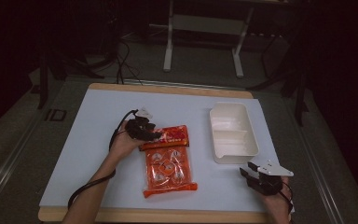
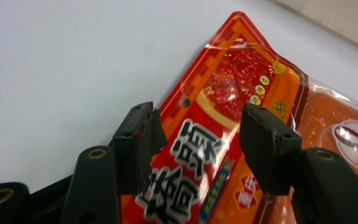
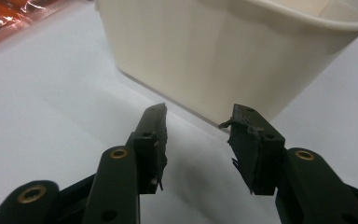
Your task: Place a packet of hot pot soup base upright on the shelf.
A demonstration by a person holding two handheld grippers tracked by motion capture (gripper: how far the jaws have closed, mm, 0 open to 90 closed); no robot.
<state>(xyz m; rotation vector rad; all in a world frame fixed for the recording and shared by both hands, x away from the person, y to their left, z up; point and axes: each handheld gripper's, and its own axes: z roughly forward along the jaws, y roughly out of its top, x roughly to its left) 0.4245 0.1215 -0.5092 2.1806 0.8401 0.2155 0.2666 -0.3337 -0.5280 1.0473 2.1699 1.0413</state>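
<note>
Red sachet (image 1: pixel 170 136) lies crosswise, between spread left tongs (image 2: pixel 196 140).

Dim lab, white table (image 1: pixel 98 140), floor cables (image 1: pixel 126 65), metal stand (image 1: pixel 205 32)

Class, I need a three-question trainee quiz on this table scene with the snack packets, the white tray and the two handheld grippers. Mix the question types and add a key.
1. True or false: the left gripper has its fingers open over the red printed foil packet.
2. Which lies nearer the table's front edge: A) the red packet, B) the orange clear-fronted plastic packet?
3. How many compartments does the cream rectangular plastic tray have?

Key: 1 true. 2 B. 3 two; a divider crosses it. The right gripper waits open before the tray's near wall.
</note>
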